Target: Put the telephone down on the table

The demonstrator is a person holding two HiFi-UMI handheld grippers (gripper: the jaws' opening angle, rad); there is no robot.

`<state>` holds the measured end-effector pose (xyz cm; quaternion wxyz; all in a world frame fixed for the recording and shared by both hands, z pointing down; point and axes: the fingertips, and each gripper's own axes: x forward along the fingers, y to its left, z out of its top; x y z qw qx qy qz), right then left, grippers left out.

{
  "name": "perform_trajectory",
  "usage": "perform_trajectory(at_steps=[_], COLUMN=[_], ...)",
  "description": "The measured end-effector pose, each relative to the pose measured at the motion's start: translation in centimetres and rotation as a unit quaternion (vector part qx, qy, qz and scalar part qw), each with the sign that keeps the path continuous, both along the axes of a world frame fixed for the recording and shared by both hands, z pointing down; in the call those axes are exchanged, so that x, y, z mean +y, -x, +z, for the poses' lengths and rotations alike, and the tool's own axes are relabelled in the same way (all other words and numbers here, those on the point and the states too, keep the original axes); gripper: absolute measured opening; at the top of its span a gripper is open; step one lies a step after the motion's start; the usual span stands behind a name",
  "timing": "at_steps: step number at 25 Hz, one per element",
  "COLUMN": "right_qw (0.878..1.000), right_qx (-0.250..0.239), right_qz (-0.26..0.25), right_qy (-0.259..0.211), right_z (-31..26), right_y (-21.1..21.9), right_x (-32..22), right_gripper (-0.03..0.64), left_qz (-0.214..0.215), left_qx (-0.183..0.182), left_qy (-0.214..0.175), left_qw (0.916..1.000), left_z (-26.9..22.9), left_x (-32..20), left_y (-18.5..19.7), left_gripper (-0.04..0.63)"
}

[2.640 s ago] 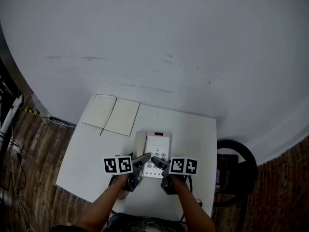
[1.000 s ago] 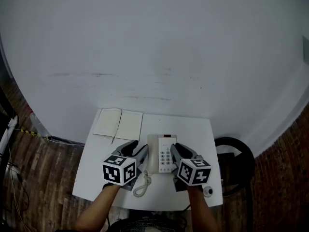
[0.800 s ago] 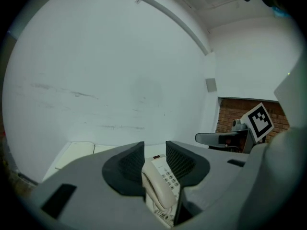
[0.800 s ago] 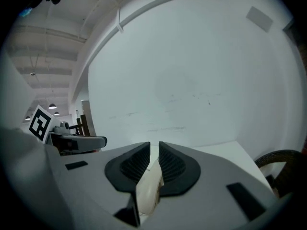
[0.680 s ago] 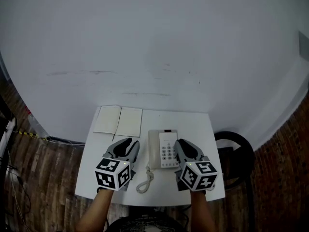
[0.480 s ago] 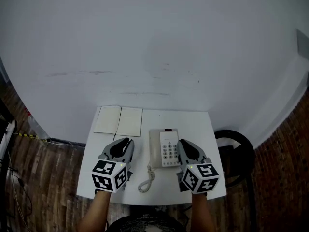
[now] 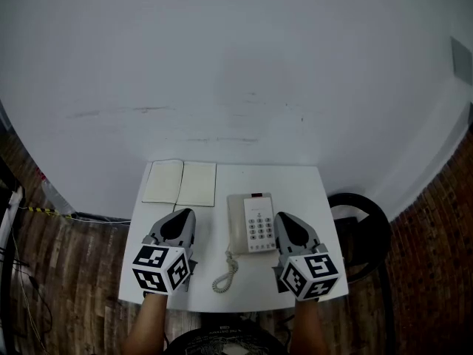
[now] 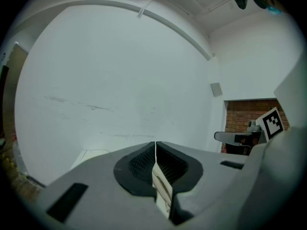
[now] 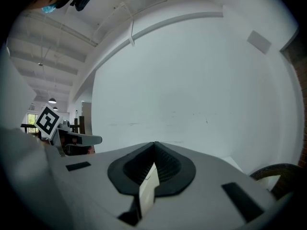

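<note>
– Left gripper (image 7: 181, 215) and right gripper (image 7: 285, 217) were clenched empty, the telephone (image 7: 250, 222) on the table (image 7: 310, 183) between them.
– Its cord (image 7: 225, 272) lay nearer the left one; a careless pull-back might have snagged it.

Grey left gripper (image 7: 184, 214), black-white marker cube (image 7: 160, 269)

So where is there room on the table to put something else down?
The table's far right corner is bare, right of the notebook and behind the telephone. The near half is crowded: the telephone, its curly cord, the left gripper and the right gripper.
</note>
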<state>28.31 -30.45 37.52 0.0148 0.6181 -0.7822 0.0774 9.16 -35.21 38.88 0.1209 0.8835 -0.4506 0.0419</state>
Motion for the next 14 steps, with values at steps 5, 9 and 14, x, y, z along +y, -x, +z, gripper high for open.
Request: perform_trajectory(at_steps=[5, 9, 14], right_qw=[1.0, 1.0, 1.0], right_qx=[-0.002, 0.001, 0.004], right_qz=[0.005, 0.003, -0.002], right_qy=[-0.003, 0.0, 0.0], right_z=[-0.2, -0.1, -0.1], right_y=[-0.7, -0.7, -0.4], right_x=[-0.4, -0.6, -0.5], right_gripper=[0.002, 0.002, 0.003], left_qz=[0.003, 0.001, 0.01], left_qx=[0.003, 0.009, 0.013], left_qy=[0.001, 0.003, 0.003], left_qw=[1.0, 0.9999, 0.9999], left_z=[0.0, 0.1, 0.0], left_x=[-0.1, -0.1, 0.3], left_y=[-0.5, -0.5, -1.1], left_gripper=[0.014, 0.014, 0.014])
